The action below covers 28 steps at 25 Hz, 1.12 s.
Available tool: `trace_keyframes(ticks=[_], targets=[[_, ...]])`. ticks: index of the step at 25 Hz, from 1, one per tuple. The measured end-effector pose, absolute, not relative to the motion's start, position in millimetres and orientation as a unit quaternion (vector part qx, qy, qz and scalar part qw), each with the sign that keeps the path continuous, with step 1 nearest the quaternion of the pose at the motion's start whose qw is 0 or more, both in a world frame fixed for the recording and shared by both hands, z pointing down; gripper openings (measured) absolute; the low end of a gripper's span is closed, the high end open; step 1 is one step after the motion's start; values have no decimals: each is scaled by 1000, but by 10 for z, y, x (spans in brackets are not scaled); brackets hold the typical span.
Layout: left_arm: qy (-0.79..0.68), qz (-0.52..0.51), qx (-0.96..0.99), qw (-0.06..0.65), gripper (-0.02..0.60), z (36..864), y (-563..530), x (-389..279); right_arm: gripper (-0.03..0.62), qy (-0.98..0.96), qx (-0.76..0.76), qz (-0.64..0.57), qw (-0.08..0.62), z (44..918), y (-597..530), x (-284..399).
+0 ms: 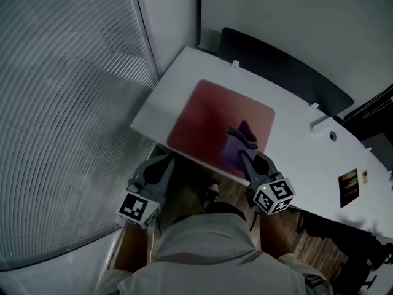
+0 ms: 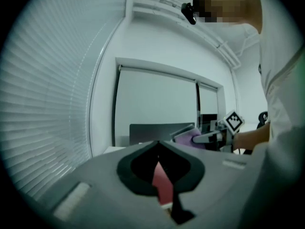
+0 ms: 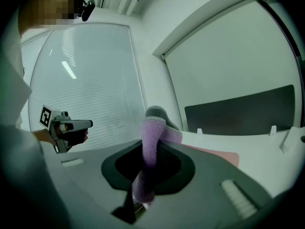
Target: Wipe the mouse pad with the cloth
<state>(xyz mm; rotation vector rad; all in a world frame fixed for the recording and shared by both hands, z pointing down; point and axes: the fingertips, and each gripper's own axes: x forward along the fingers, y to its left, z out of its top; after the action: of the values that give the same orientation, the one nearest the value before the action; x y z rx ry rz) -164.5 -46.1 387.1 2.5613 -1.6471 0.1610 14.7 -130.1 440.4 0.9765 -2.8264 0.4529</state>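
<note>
A red mouse pad (image 1: 209, 115) lies on the white table (image 1: 288, 146). My right gripper (image 1: 245, 145) is over the pad's near right corner, shut on a purple cloth (image 1: 230, 153) that drapes onto the pad. In the right gripper view the cloth (image 3: 150, 147) stands up between the shut jaws of that gripper (image 3: 152, 128), with the pad (image 3: 217, 154) beyond it. My left gripper (image 1: 167, 163) hovers off the table's near left edge, shut and holding nothing. Its own view shows a sliver of the pad (image 2: 162, 182) past the left gripper's (image 2: 159, 144) jaws.
A dark panel (image 1: 288, 66) runs behind the table. Window blinds (image 1: 61, 103) fill the left side. A small dark card (image 1: 348, 186) and a white fitting (image 1: 322, 125) sit on the table to the right. The person's lap (image 1: 209, 244) is below the table edge.
</note>
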Motion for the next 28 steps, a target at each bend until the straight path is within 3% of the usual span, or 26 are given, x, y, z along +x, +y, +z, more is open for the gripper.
trace_keyframes(ticks=[15, 21, 28], targets=[[-493, 98, 863, 52, 0, 3935, -2127, -1183, 48, -892, 386, 228, 58, 4675, -2931, 958], [-475, 88, 872, 75, 0, 3998, -2516, -1398, 48, -881, 377, 273, 81, 4886, -3171, 560], [-462, 68, 880, 88, 0, 4075, -2942, -2038, 48, -877, 366, 298, 94, 4961, -3617, -365]])
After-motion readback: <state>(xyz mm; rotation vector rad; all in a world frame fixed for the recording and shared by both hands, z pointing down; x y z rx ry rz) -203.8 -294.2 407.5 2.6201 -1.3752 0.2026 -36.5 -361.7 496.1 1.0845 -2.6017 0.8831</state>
